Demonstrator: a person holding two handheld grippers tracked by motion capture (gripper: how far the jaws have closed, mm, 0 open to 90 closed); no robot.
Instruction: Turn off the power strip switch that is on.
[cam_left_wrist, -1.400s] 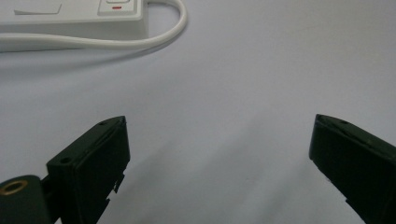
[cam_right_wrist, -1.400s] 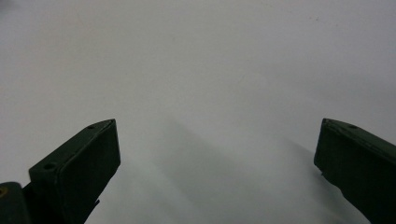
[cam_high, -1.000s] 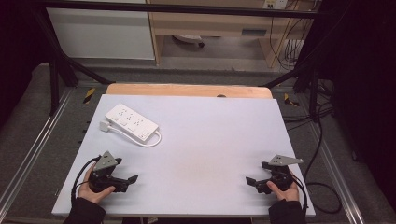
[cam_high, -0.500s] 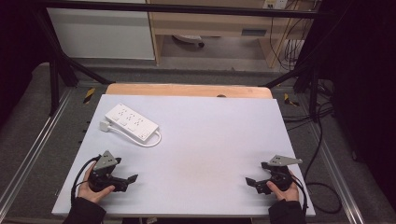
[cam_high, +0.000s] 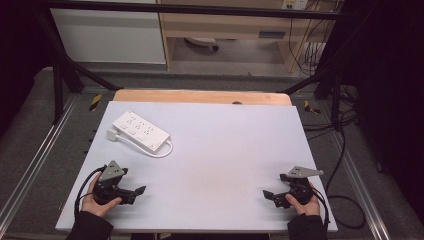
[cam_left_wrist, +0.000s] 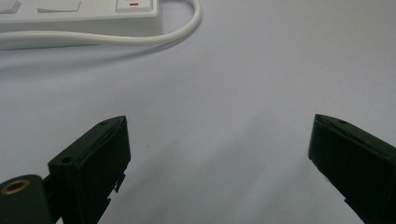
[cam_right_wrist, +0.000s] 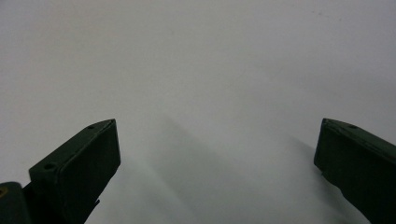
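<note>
A white power strip (cam_high: 141, 131) lies flat at the back left of the pale table (cam_high: 220, 145), its white cable (cam_high: 162, 150) curling off the near end. In the left gripper view the power strip (cam_left_wrist: 84, 11) and its cable (cam_left_wrist: 140, 39) run along the top edge. My left gripper (cam_high: 138, 192) rests near the front left corner, held by a hand, jaws wide apart and empty (cam_left_wrist: 219, 140). My right gripper (cam_high: 269, 196) rests near the front right corner, also open over bare table (cam_right_wrist: 217, 140).
A wooden board (cam_high: 200, 96) borders the table's far edge. Metal rails (cam_high: 45, 150) run along both sides, and black cables (cam_high: 345, 150) trail on the floor to the right. A shelf unit (cam_high: 235, 25) stands behind the table.
</note>
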